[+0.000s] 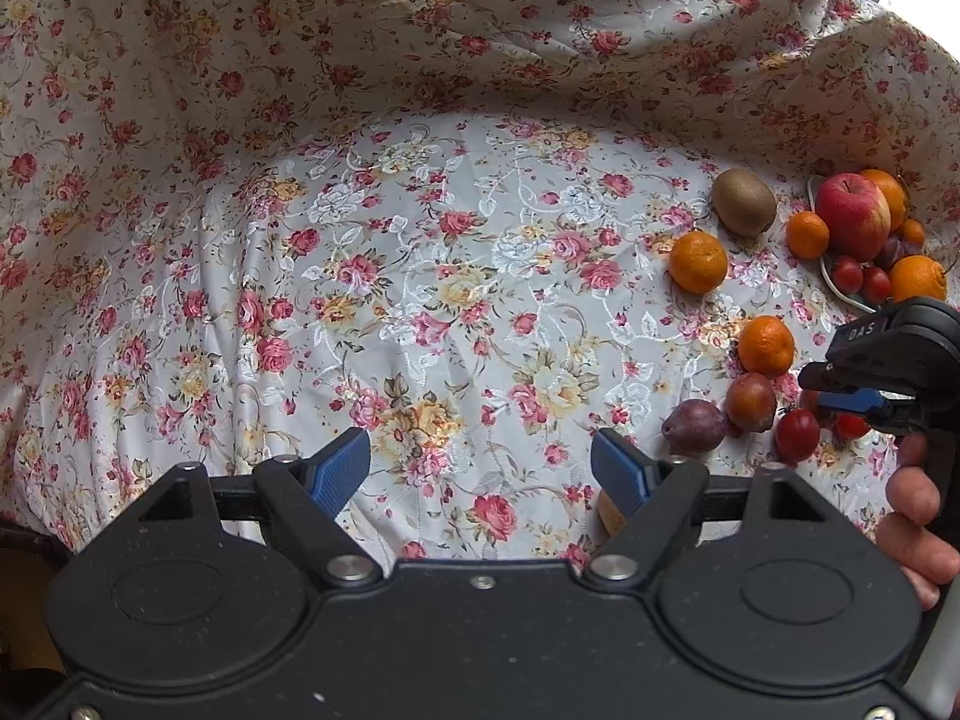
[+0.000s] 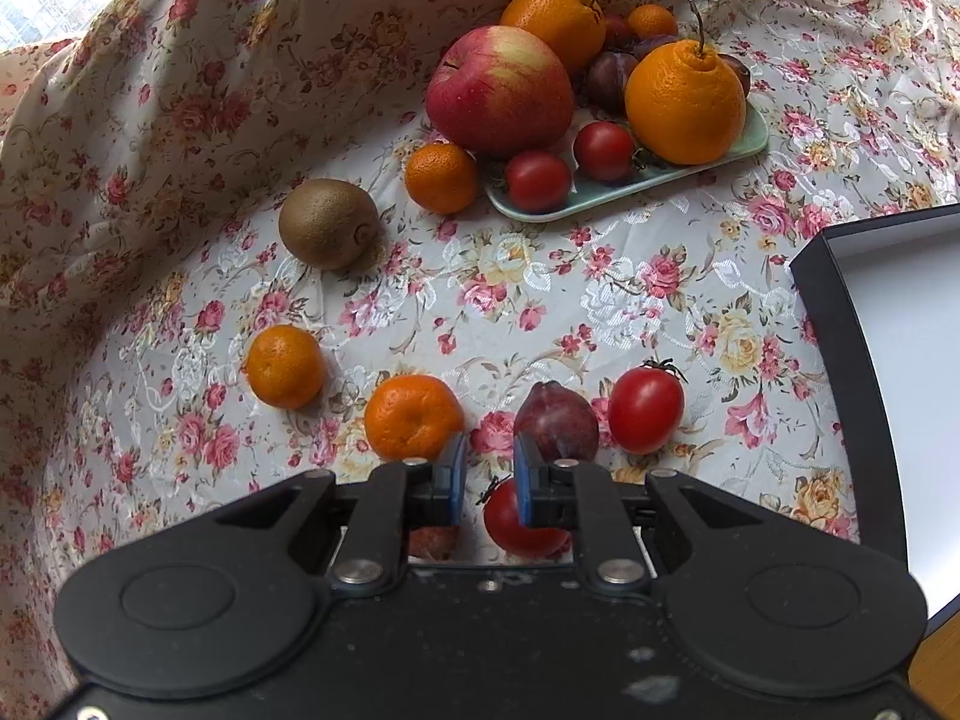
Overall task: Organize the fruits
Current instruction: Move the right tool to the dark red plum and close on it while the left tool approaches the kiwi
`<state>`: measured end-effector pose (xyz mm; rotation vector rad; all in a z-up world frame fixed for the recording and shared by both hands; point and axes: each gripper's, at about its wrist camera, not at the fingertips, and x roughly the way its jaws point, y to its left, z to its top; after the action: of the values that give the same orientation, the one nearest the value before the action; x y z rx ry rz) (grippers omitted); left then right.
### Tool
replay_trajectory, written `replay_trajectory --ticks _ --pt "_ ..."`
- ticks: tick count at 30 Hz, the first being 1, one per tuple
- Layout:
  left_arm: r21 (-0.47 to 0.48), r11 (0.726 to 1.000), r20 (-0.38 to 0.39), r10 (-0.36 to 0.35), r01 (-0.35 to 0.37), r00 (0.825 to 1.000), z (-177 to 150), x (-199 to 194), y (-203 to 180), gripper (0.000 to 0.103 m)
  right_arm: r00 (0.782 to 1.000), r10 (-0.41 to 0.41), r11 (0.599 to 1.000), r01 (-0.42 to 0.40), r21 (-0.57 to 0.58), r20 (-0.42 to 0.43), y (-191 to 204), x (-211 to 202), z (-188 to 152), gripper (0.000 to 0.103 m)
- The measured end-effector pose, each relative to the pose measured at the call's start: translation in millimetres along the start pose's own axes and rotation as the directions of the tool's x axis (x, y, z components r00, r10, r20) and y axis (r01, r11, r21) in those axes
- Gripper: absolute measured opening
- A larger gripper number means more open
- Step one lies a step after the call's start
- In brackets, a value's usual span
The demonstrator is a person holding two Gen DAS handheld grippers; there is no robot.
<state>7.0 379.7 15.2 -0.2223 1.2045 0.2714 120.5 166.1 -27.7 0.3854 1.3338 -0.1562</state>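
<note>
- Right wrist view: the right gripper hangs over loose fruit with its jaws drawn close, a narrow gap showing, nothing pinched; a cherry tomato lies under the tips.
- To lift it, I'd judge the jaws must spread first, then straddle it squarely.
- Just beyond sit a plum and a mandarin; the green plate of fruit lies far back.
- Left gripper hovers over the floral cloth, jaws spread wide, empty.

Soft window daylight, fisheye-warped edges.
</note>
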Motion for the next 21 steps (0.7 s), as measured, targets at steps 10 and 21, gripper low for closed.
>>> replay_trajectory --ticks 10,21 --pt "-0.068 0.998 -0.028 0.008 -0.010 1.000 8 11 17 0.081 0.994 0.086 0.992 -0.079 0.099 -0.069 -13 1 10 0.019" --pt "-0.051 0.999 -0.049 -0.009 0.006 0.999 7 15 14 0.081 0.998 -0.040 0.991 0.034 0.128 0.041 -25 -10 23 0.019"
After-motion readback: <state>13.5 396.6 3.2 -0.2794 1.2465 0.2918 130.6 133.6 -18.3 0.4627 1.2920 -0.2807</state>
